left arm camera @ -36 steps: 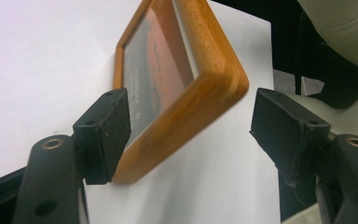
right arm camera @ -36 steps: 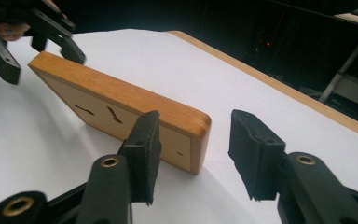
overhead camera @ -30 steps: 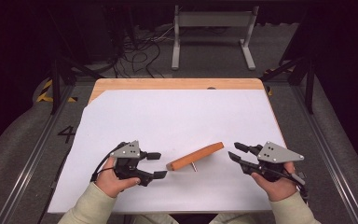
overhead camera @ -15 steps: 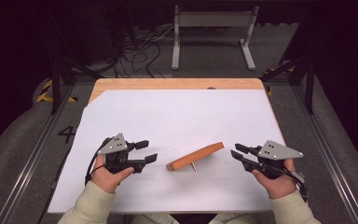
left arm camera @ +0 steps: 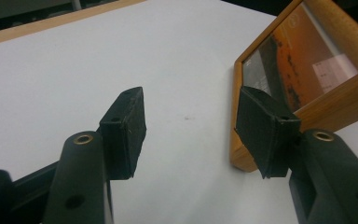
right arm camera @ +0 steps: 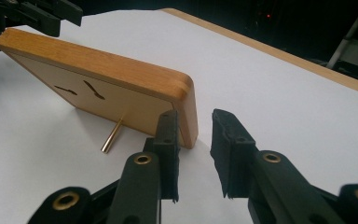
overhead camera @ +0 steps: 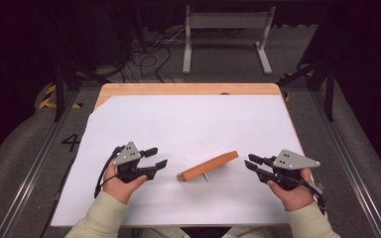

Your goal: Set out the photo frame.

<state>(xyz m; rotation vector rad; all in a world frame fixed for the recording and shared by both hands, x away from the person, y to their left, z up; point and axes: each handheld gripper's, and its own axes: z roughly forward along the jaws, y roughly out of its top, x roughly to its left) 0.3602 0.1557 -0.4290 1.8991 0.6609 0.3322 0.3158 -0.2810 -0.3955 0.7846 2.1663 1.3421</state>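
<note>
From above, a wooden picture frame (overhead camera: 207, 167) stands propped on the white table (overhead camera: 193, 124), between the left gripper (overhead camera: 155, 157) and right gripper (overhead camera: 252, 162). Left gripper view: jaws spread, closing lately, nothing between, frame just right. Right gripper view: jaws apart, narrowing lately, frame's brass peg (right arm camera: 112, 136) left.

Upright wooden picture frame (overhead camera: 207, 166), peg-propped

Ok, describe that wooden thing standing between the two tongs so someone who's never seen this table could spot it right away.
On the white sheet covering the table, look near the front edge, midway between the person's hands. There a wooden picture frame stands propped on a thin brass peg. It is the sole orange-brown object on the sheet, with glass on one face and plain wood on the other.
</note>
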